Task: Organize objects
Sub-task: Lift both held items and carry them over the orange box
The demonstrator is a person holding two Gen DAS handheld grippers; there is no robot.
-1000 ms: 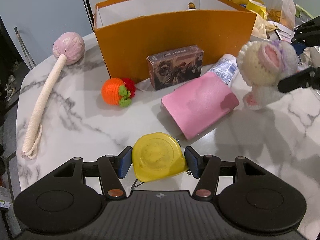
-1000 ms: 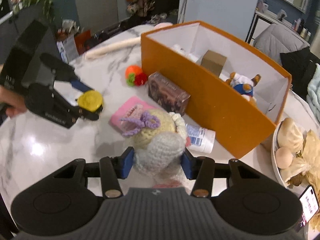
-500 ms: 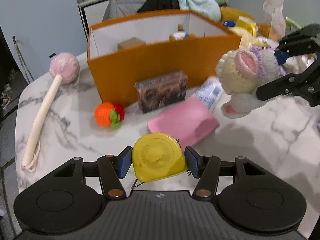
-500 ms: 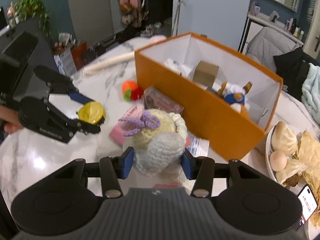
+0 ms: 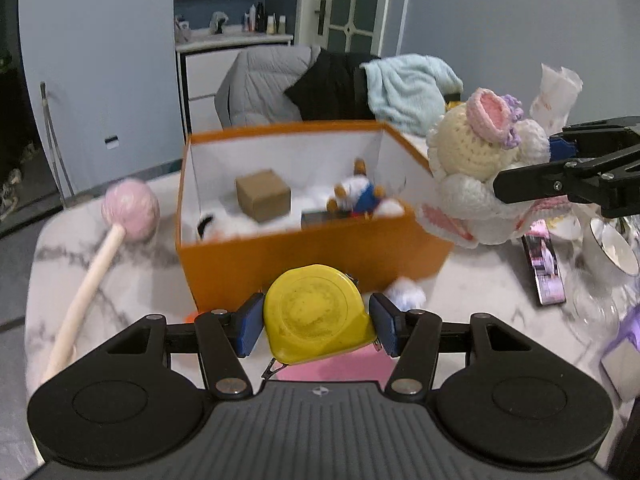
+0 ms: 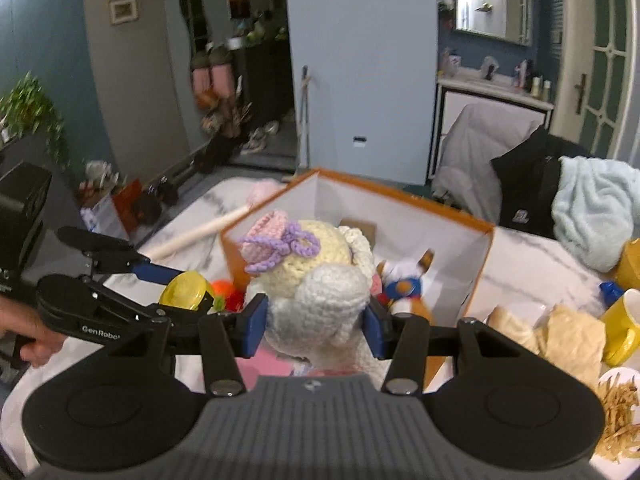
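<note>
Orange cardboard forms the box (image 5: 312, 256) at the middle of the left wrist view, open-topped on the marble table (image 5: 480, 280), with a small brown carton (image 5: 262, 195) and a stuffed toy (image 5: 356, 196) already inside. The left hand-held gripper (image 5: 316, 324) has its blue pads closed on a yellow tape measure (image 5: 316, 314) at lower centre, above the near wall of the box; the right hand-held gripper (image 6: 316, 320) is clamped on a crocheted doll (image 6: 316, 276), held over the box's right edge. Both loads head for the same opening, so the two tools could knock together, or a low carry could catch the rim and shove the light box. The round tape case might also twist out between flat pads. Motion blur smears the box contents, the dark flat thing beside the toy cannot be identified, and the pink object (image 5: 332, 364) beneath the tape measure is mostly covered.
</note>
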